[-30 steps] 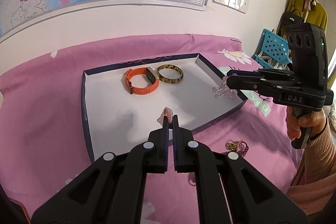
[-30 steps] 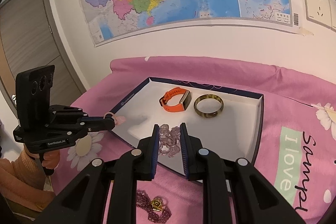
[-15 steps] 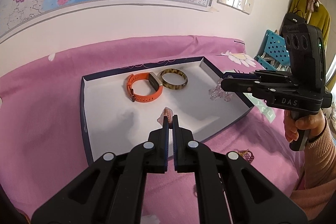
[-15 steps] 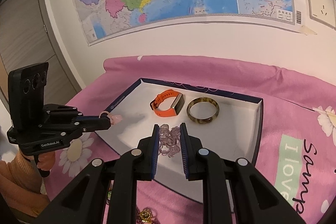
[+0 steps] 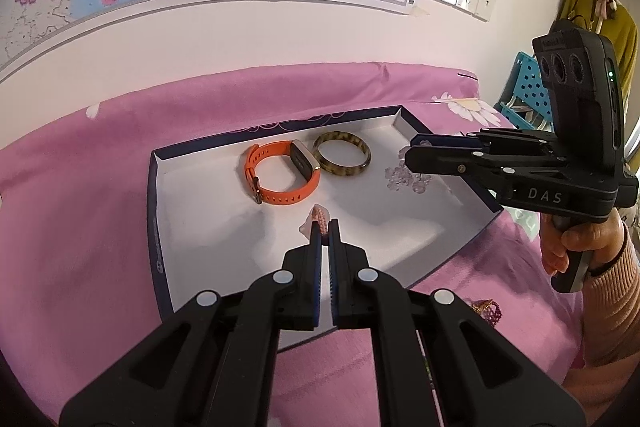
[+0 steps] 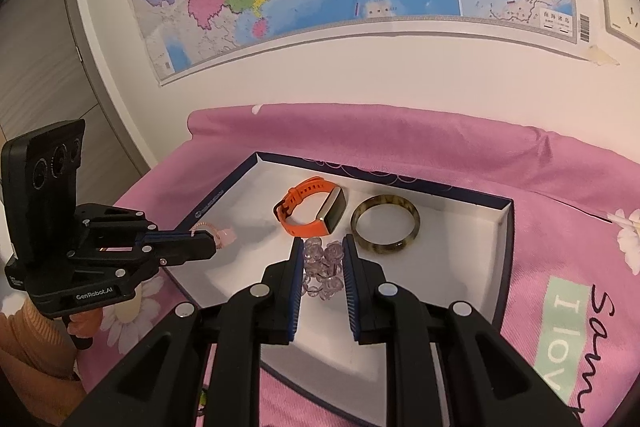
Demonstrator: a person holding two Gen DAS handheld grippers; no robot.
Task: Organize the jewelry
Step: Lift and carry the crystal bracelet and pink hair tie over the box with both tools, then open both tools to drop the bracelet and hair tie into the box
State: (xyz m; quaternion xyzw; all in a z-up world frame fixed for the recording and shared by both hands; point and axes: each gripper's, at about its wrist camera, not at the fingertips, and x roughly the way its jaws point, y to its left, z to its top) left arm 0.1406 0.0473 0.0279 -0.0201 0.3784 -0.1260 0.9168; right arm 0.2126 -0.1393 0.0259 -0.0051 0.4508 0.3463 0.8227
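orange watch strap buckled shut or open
Shut: the orange watch forms a closed loop, buckle fastened, lying in the tray.

A pink floral bed (image 6: 460, 147) carries a navy-edged white tray (image 5: 154, 211) and, near its front edge, a beaded chain (image 5: 486, 309).

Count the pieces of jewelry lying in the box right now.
2: the orange watch toward the back, and the tortoiseshell bangle beside it. The clear bead bracelet and the pink bracelet are held by the grippers above the box, not lying in it.
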